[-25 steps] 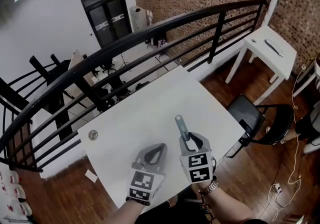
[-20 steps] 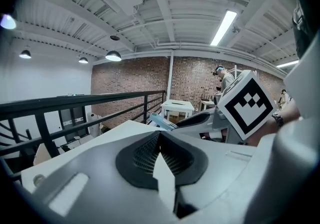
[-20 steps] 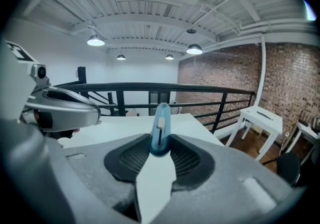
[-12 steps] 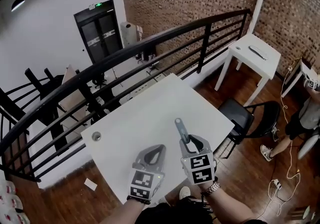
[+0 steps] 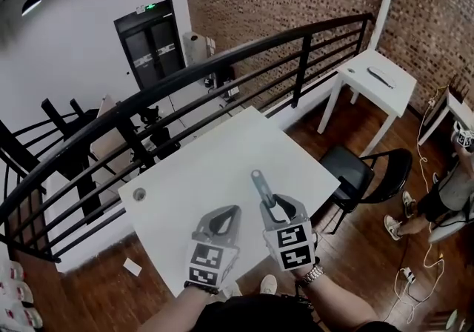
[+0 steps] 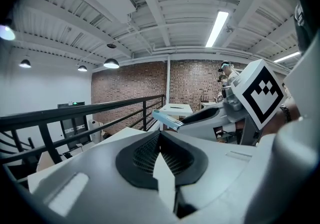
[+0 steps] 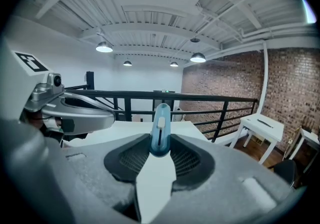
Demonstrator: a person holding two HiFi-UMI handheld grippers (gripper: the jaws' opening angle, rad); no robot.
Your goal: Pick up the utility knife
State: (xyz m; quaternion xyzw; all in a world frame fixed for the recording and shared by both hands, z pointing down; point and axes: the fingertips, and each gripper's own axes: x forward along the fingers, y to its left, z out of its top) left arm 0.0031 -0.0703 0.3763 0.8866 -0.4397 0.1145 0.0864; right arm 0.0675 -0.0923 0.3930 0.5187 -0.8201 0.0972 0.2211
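The utility knife (image 5: pixel 259 184), a slim grey-blue handle with a white slider, sticks out forward from my right gripper (image 5: pixel 272 204), which is shut on it above the white table (image 5: pixel 207 167). In the right gripper view the knife (image 7: pixel 160 127) stands pinched between the two pads, pointing away. My left gripper (image 5: pixel 230 213) hangs beside it on the left, jaws closed together with nothing in them. In the left gripper view the knife (image 6: pixel 166 119) shows at the right gripper's tip, to the right of the shut left gripper (image 6: pixel 160 135).
A round grommet (image 5: pixel 139 193) sits near the table's left edge. A black railing (image 5: pixel 222 64) runs behind the table. A black chair (image 5: pixel 363 171) and a small white side table (image 5: pixel 378 78) stand to the right, and a person (image 5: pixel 452 197) is at the far right.
Both grippers have risen above the table together, the right one still carrying the knife. The table now looks smaller and farther below.
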